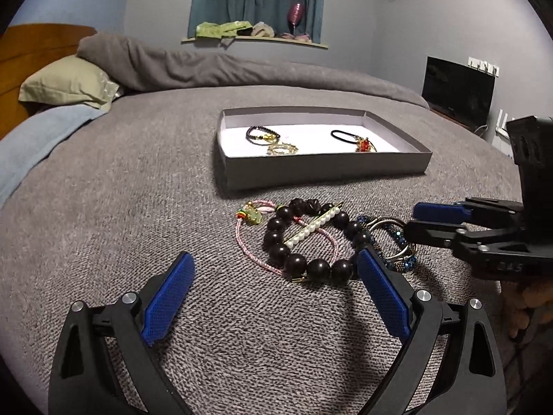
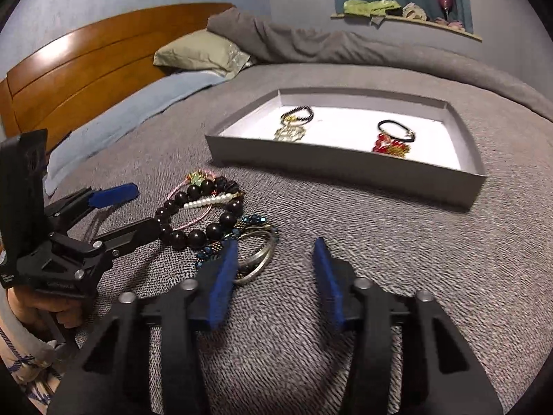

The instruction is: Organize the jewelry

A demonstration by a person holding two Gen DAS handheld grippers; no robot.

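left wrist: round dark bead bracelet (image 1: 307, 242) on knit blanket (image 1: 138, 207); both jaws released.

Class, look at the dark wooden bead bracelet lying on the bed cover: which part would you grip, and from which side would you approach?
Probably grip the near arc of the dark bead bracelet, coming from above on the near side. It lies flat, and there its beads are free, whereas the pearl hair clip and pink cord cross its middle and the metal bangles crowd its right edge.

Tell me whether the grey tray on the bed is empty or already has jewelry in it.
Partly filled. The grey tray holds a dark beaded bracelet beside a gold piece, and a black band with a red ornament; much white floor stays bare.
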